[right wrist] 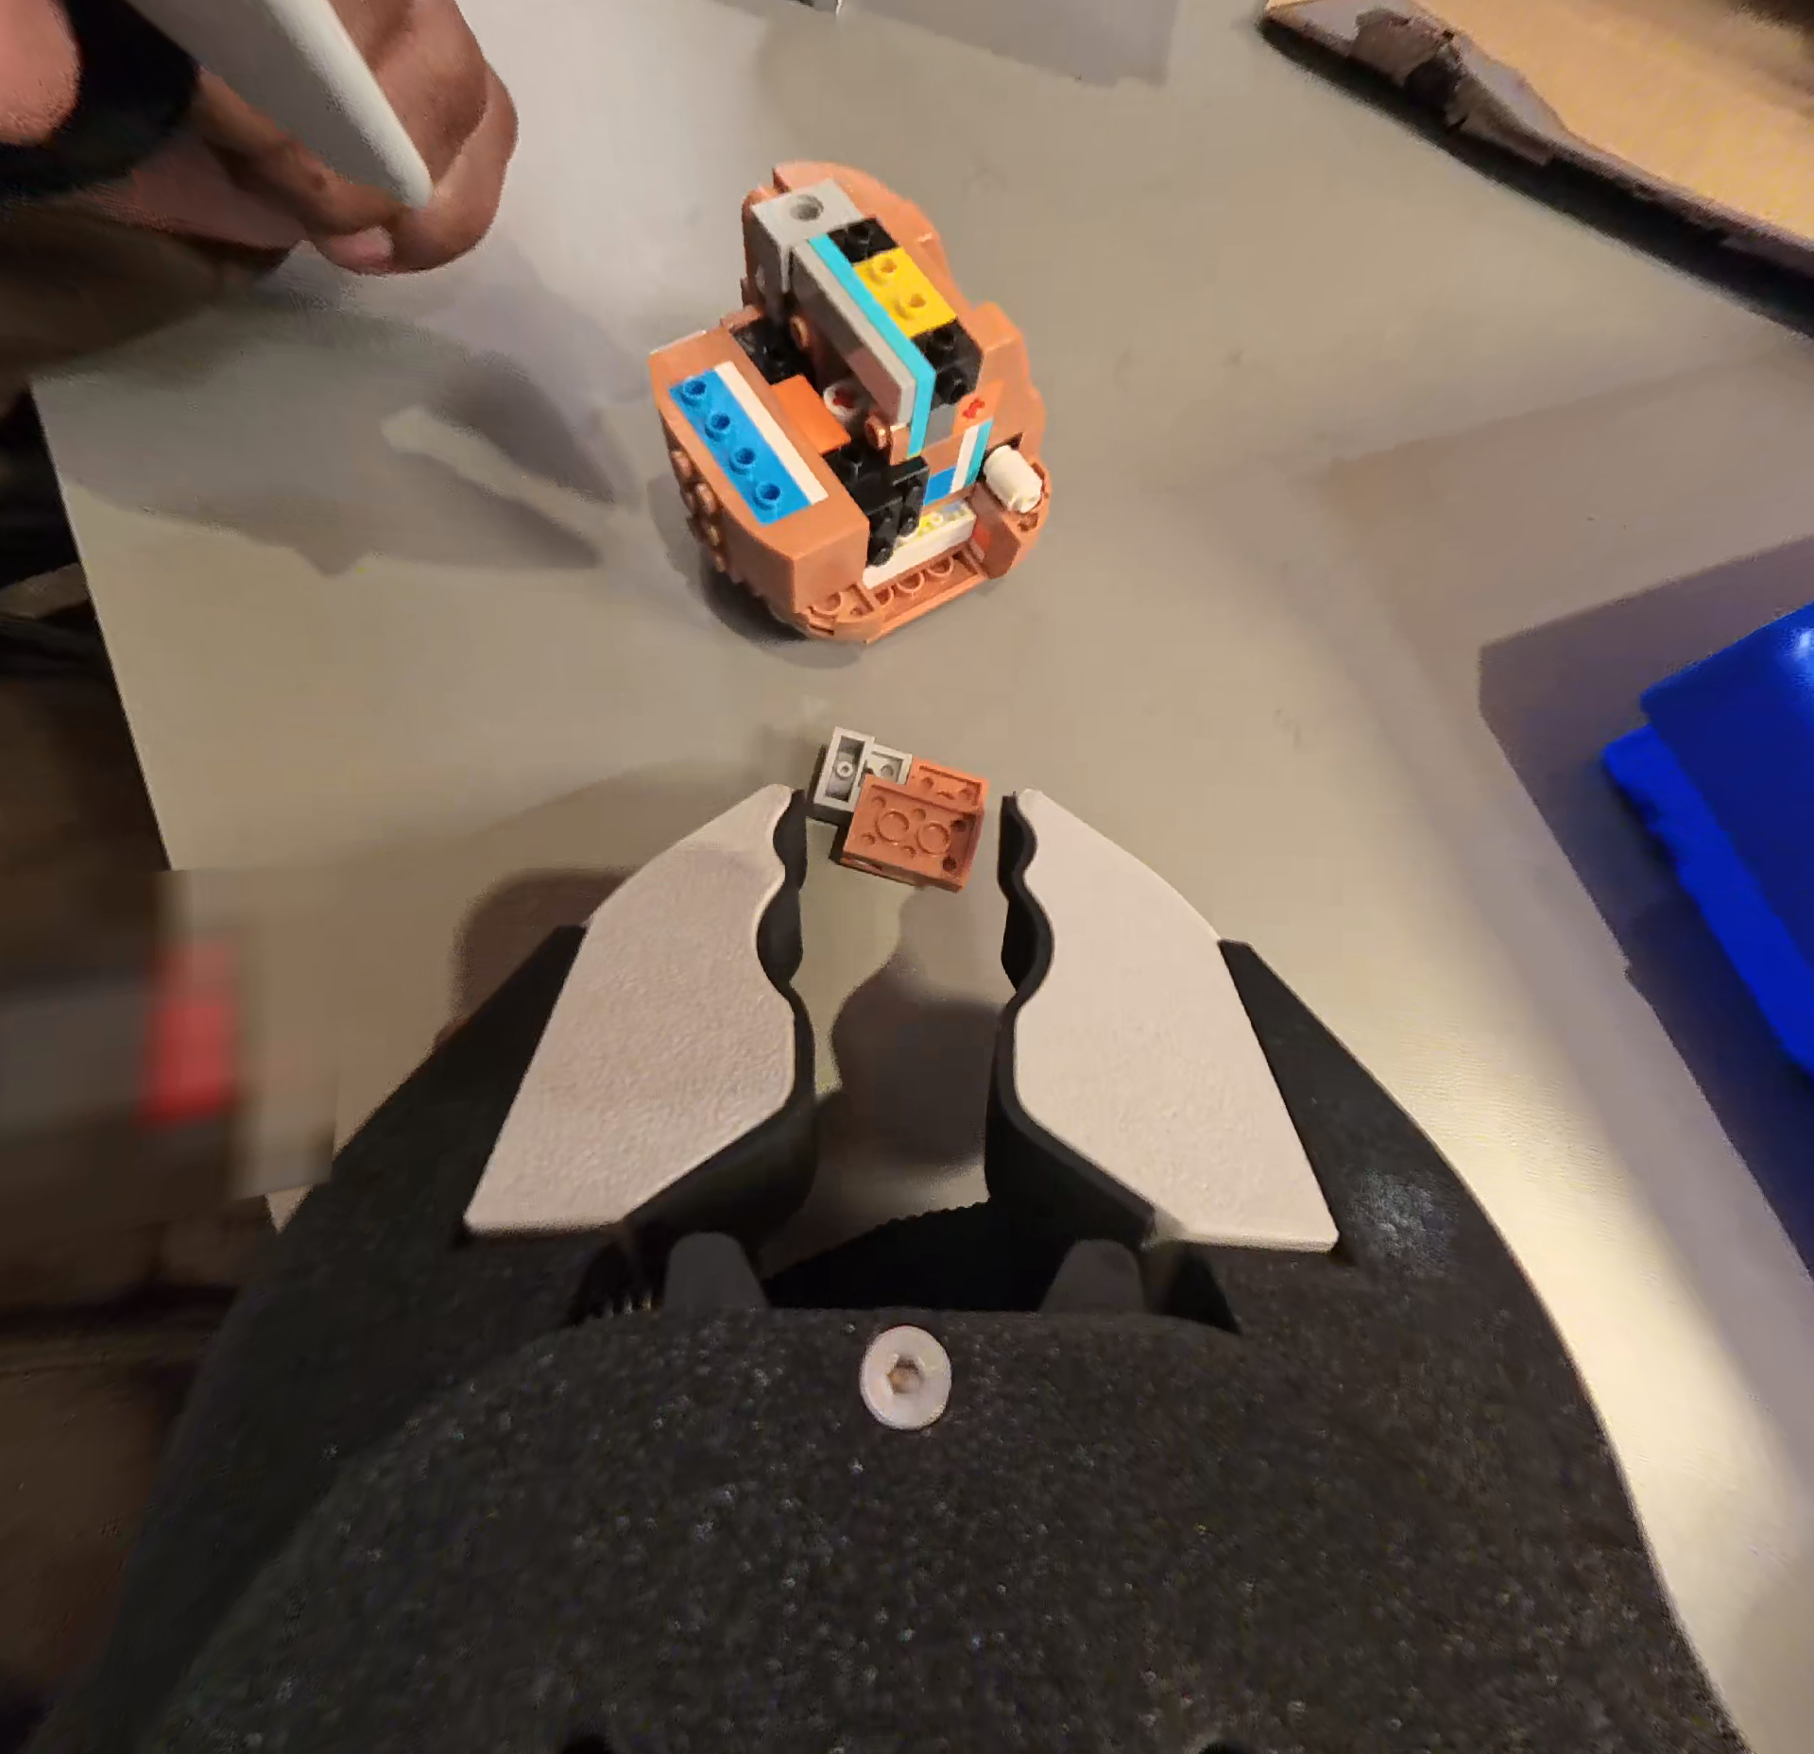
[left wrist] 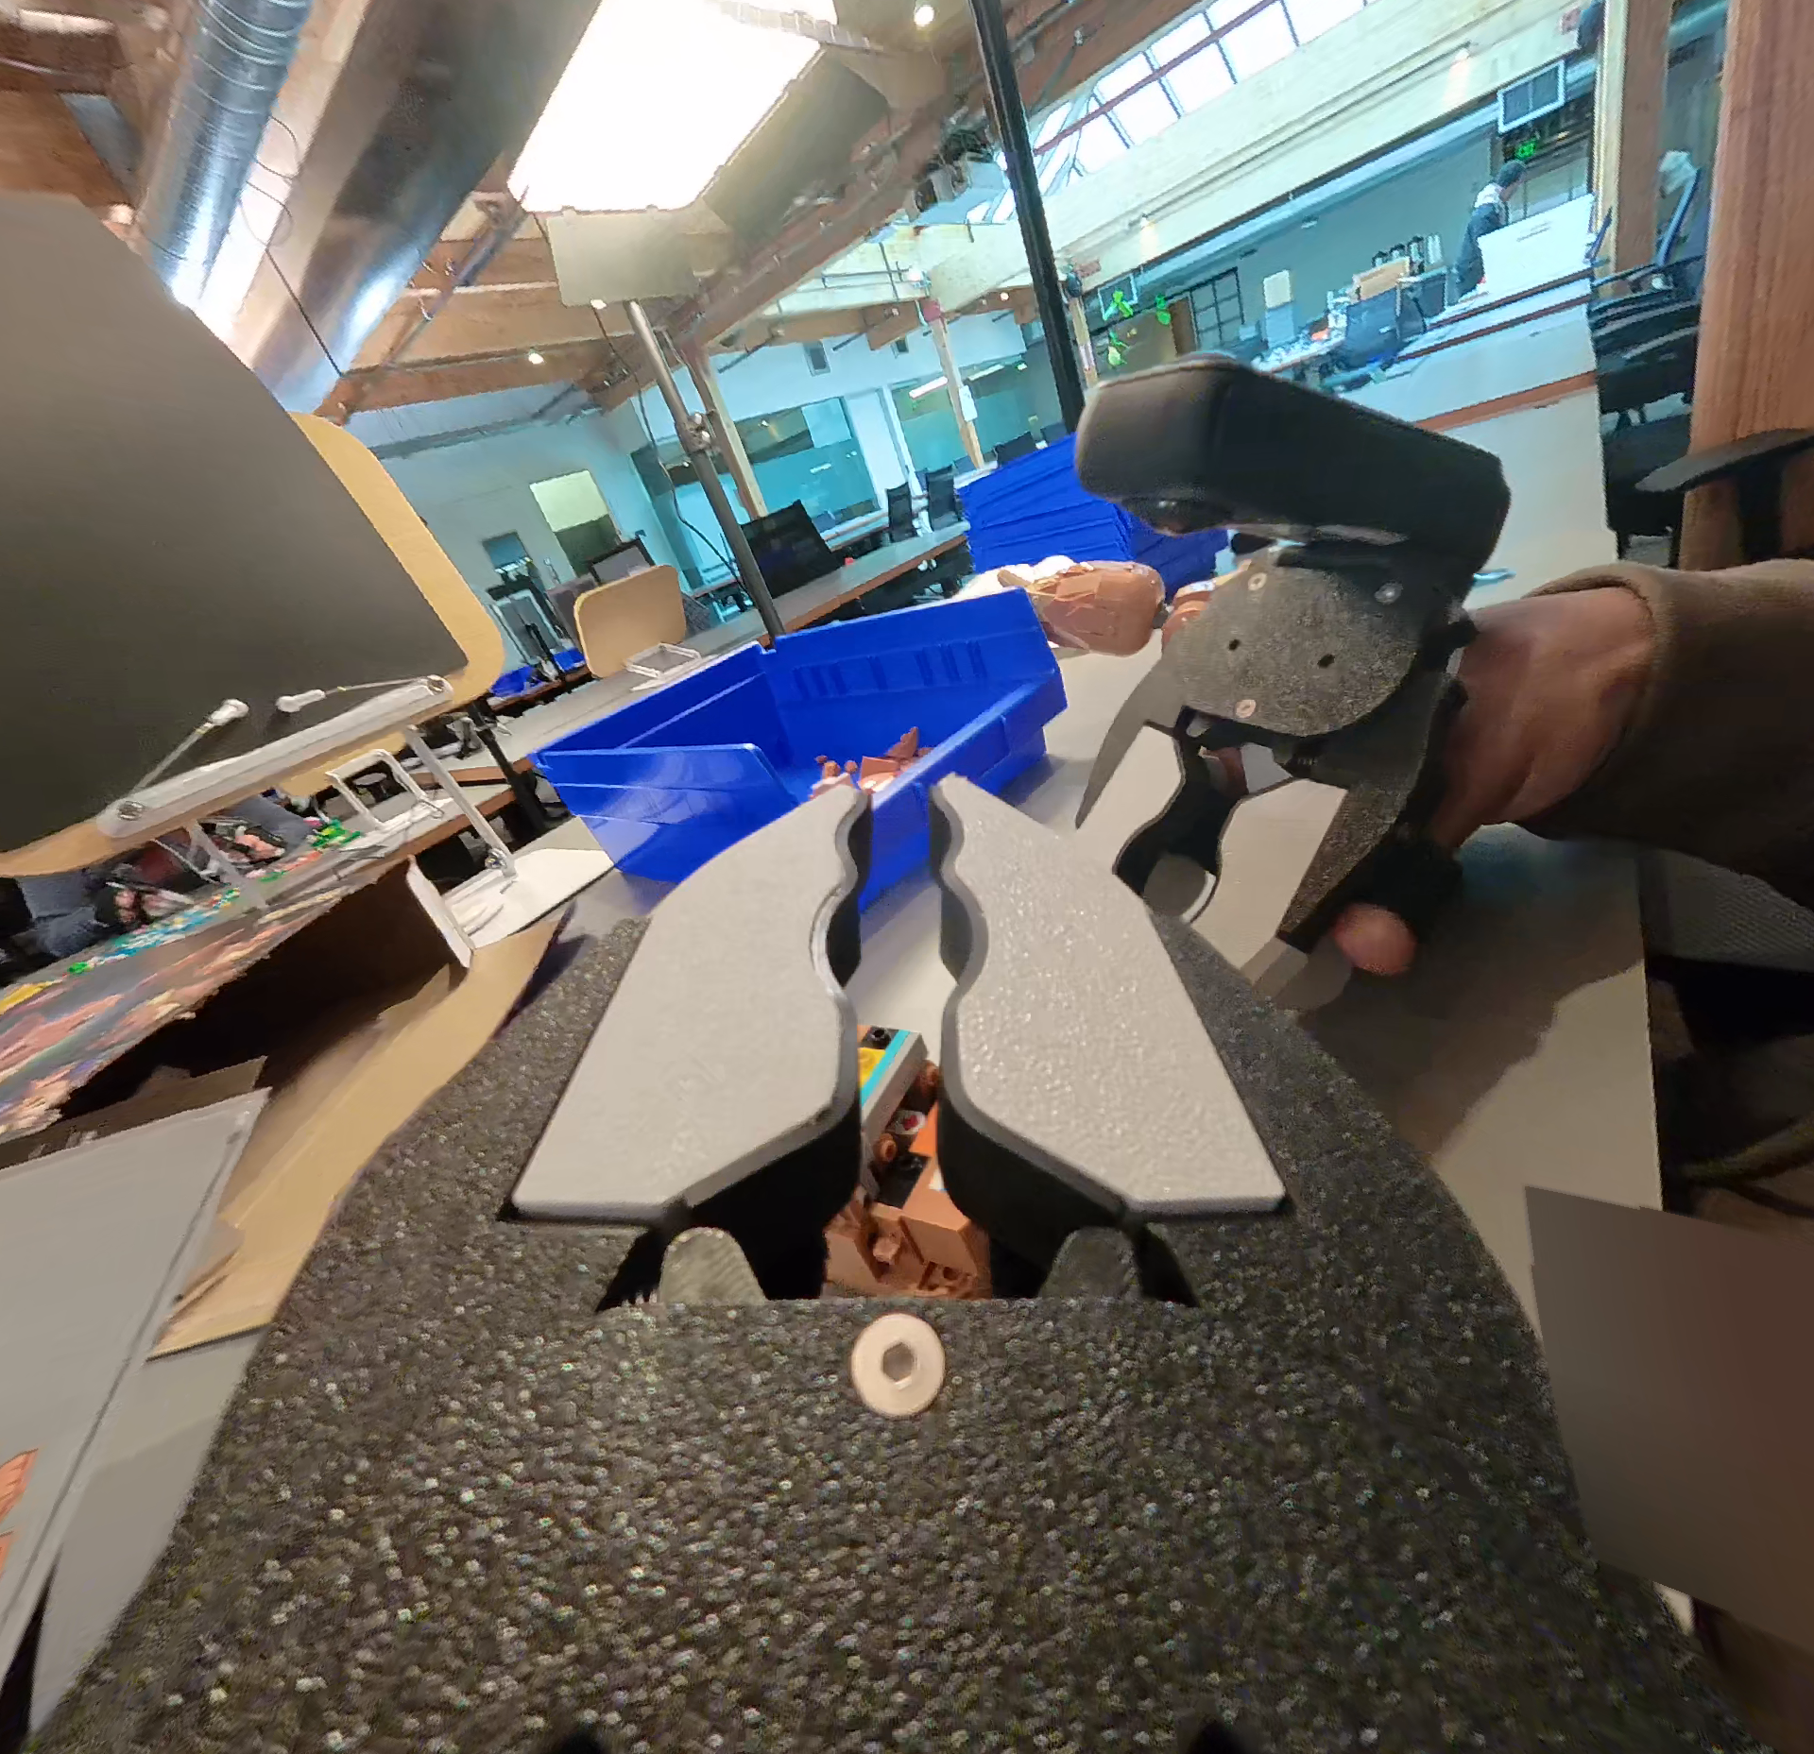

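— What is being carried by the grey surface (right wrist: pixel 1227 431)?

— A blue bin (left wrist: pixel 785 726) is being shown at its far side, with small brown pieces lying in it. A sheet of cardboard (right wrist: pixel 1571 88) is lying along another edge.

— And the grippers?

— The right gripper (right wrist: pixel 898 804) is being held low over the surface by a hand (left wrist: pixel 1531 726). Its jaws are being held well apart, and nothing is being grasped by them. The left gripper (left wrist: pixel 898 804) is being held higher and pointed toward the bin. Its jaws are being held with only a narrow gap between them, and nothing is being seen pinched there.

— What is being seen under the left gripper?

— A brick model (right wrist: pixel 844 402) is being glimpsed through the gap at the root of its fingers. In the right wrist view the model is standing alone on the surface. It is rounded, brown on the outside, with blue, yellow, black and grey bricks inside. It is not being touched by either gripper.

— What is nearest the right gripper?

— A small brown brick (right wrist: pixel 913 838) is lying studs-up between the tips of the parted jaws, apparently apart from both. A smaller grey piece (right wrist: pixel 844 770) is lying against it, on the model's side.
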Demonstrator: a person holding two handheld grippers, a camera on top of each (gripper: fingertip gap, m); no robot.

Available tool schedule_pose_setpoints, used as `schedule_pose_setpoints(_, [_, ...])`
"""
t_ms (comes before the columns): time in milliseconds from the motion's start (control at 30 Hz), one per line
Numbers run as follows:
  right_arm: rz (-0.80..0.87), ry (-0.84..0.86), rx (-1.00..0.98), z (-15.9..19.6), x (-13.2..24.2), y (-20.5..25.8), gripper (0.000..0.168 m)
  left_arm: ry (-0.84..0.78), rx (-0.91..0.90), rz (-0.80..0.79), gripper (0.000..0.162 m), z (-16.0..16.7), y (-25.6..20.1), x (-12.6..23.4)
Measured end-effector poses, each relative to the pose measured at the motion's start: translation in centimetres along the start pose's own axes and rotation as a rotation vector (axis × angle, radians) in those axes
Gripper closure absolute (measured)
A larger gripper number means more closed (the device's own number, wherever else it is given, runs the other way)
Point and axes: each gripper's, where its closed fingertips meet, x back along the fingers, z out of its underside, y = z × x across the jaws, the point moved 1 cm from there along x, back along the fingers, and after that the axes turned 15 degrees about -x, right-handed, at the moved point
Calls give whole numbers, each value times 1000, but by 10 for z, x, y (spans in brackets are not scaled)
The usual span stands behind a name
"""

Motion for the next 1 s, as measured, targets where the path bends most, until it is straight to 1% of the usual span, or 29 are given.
schedule_pose_setpoints(133, [14, 23, 1, 2, -2, -1, 135, 39, 17, 68, 151, 6, -10, -4])
schedule_pose_setpoints(267, [24, 24, -11, 2, -3, -2, 136, 52, 8, 89, 151, 8, -15, -5])
schedule_pose_setpoints(733, [86, 15, -46, 1, -2, -9, 137, 72, 10, 107, 151, 12, -18, -6])
schedule_pose_setpoints(1000, [134, -43, -29, -5, 2, -15, 136, 67, 13, 133, 151, 11, -17, -7])
